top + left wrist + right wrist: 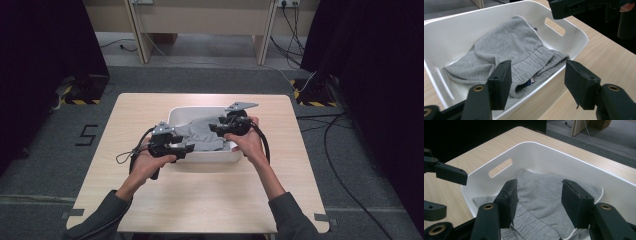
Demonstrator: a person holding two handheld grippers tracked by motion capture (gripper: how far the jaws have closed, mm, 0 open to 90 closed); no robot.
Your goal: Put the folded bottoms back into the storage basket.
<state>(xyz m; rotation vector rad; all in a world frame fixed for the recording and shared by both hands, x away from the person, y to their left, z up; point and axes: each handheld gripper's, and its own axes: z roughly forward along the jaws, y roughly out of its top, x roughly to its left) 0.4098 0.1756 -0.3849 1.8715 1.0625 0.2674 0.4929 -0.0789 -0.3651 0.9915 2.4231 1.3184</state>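
Both tongs — left (pixel 537 83) and right (pixel 539 203) — spread above grey sweat shorts (pixel 516 53) in white bin (pixel 574 32); a shallow pinch risks slipping off the waistband.

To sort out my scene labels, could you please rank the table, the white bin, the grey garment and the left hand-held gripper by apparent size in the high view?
1. Table
2. White bin
3. Grey garment
4. Left hand-held gripper, though it looks close to the garment in size, so those two are unsure.

Soft grey knitted cloth (pixel 509 47) in smooth white plastic tub (pixel 454 32), matt wood-grain table (pixel 609 62)
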